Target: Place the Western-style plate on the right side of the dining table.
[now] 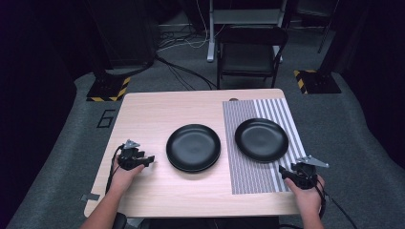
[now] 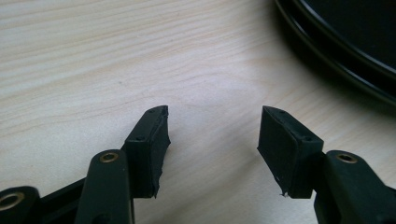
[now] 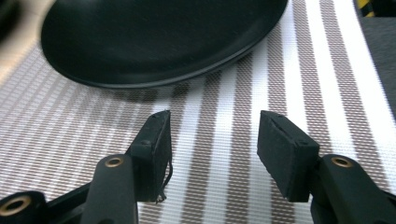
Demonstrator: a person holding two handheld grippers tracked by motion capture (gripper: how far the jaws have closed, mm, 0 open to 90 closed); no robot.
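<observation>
Left gripper (image 1: 149,160) sits low over the near-left part of the wooden table (image 1: 157,109), held in the person's left hand (image 1: 125,175), jaws pointing right toward the nearest plate. In the left gripper view its jaws stand apart, moderately wide, with only bare wood between the pads (image 2: 152,140); nothing gripped. Just right of it, the left black plate (image 1: 193,147) rests on bare wood near the table's middle; it looks like a stack of two, a second rim showing under the top one (image 2: 327,51). It is close to the left gripper but not touching. Further right, the striped placemat (image 1: 248,176) covers the right part of the table, and the right black plate (image 1: 261,139) lies on its far half, apart from the left plate. Right gripper (image 1: 282,171) is at the near-right, over the mat's near right edge, held in the right hand (image 1: 308,198), aimed far-left toward the right plate. In the right gripper view its jaws are also moderately wide, stripes between the pads (image 3: 156,144), holding nothing, plate rim (image 3: 154,51) just beyond them. A dark chair (image 1: 250,52) stands beyond the table's far edge.
</observation>
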